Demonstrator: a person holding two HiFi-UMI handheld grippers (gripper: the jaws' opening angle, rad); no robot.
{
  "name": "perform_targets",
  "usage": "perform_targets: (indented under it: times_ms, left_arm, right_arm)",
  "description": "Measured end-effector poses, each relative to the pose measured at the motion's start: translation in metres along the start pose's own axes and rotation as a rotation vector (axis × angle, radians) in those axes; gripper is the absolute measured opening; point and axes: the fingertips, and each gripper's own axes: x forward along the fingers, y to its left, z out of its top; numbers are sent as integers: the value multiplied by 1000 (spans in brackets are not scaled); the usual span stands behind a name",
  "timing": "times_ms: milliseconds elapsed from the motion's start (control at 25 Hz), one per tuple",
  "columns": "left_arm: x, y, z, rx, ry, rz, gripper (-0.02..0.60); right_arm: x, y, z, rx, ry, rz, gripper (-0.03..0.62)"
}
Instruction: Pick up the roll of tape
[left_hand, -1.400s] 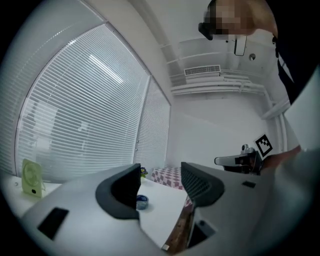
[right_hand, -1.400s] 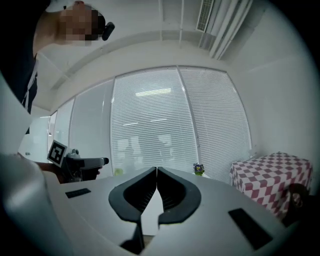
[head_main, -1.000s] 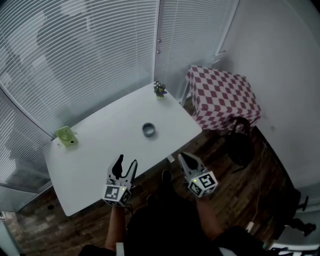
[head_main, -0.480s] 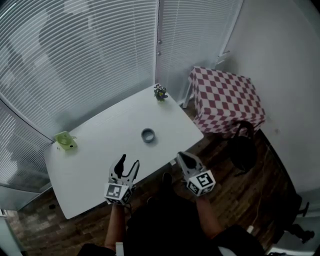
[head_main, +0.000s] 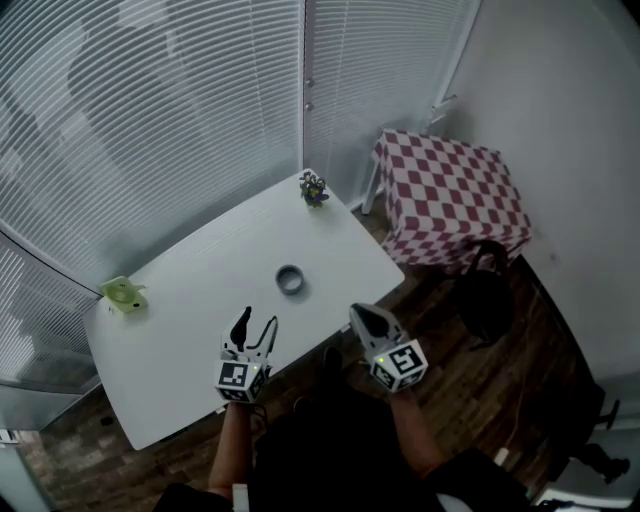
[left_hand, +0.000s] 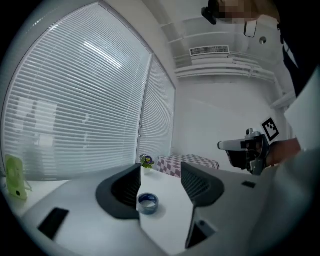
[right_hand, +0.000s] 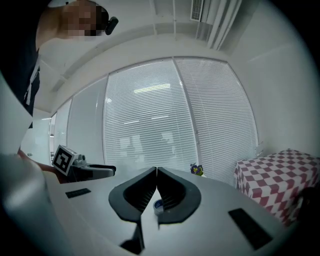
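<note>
A small blue-grey roll of tape (head_main: 290, 280) lies flat near the middle of the white table (head_main: 180, 310). In the left gripper view the roll of tape (left_hand: 148, 202) shows ahead between the spread jaws, some way off. My left gripper (head_main: 253, 327) hovers open over the table's near edge, short of the roll. My right gripper (head_main: 361, 317) is shut with nothing in it, held just off the table's near right edge. The roll of tape (right_hand: 158, 204) peeks out below the closed jaws in the right gripper view.
A small potted flower (head_main: 314, 188) stands at the table's far corner. A light green object (head_main: 122, 295) sits at the left end. A stand with a red-and-white checked cloth (head_main: 450, 195) and a dark chair (head_main: 485, 290) are to the right. Blinds cover the windows behind.
Both grippers keep nearly the same places; the left one has crept slightly forward. The view has shifted a little, so the table and roll appear slightly lower and further left.
</note>
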Motion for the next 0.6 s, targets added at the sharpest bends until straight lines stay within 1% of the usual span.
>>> perform_targets:
  times_ms: [80, 240, 320, 440, 520, 600]
  left_arm:
    - [9, 1, -6, 3, 4, -7, 241]
    - [28, 2, -39, 59, 83, -39, 239]
    - [43, -1, -48, 72, 107, -66, 241]
    - [64, -4, -61, 89, 156, -98, 241]
    - [73, -1, -76, 108, 198, -93, 241]
    - [82, 5, -92, 133, 239, -72, 241]
  right_arm:
    - [2, -4, 1, -2, 5, -8, 8]
    - [8, -7, -3, -36, 5, 0, 9]
    - [10, -8, -2, -61, 6, 4, 8]
    - [13, -4, 0, -59, 32, 13, 8]
    - [16, 0, 0, -67, 28, 31, 8]
    - [18, 2, 5, -76, 10, 29, 8]
